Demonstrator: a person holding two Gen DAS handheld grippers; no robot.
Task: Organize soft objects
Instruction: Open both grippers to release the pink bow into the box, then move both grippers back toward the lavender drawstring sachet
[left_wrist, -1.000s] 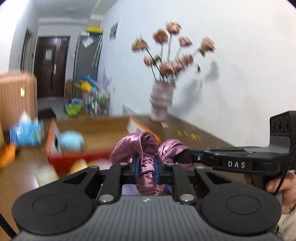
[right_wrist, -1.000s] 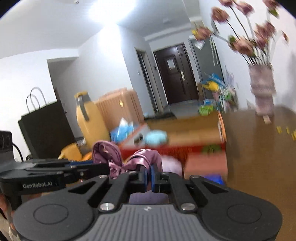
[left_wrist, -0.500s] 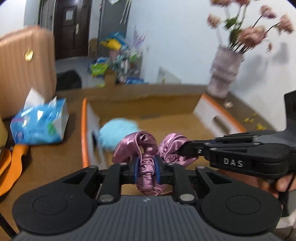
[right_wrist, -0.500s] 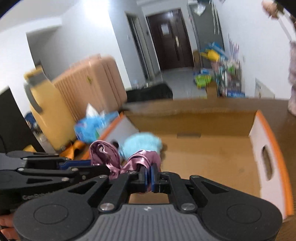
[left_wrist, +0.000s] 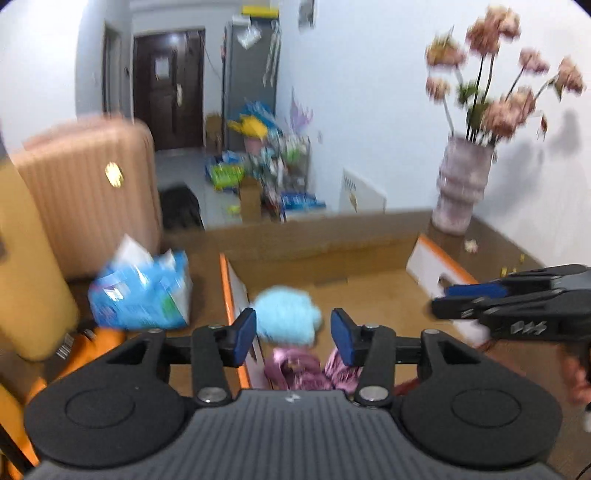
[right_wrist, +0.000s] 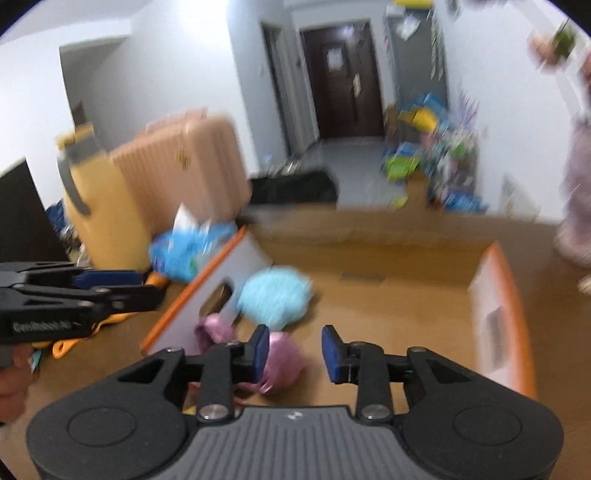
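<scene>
Both my left gripper and right gripper have just opened; the pink satin scrunchie dropped into the cardboard box, so this item is stored.

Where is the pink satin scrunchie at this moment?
The pink satin scrunchie lies on the floor of the cardboard box, near its left wall, just in front of the fluffy blue ball; the right wrist view shows it below the open right gripper.
</scene>
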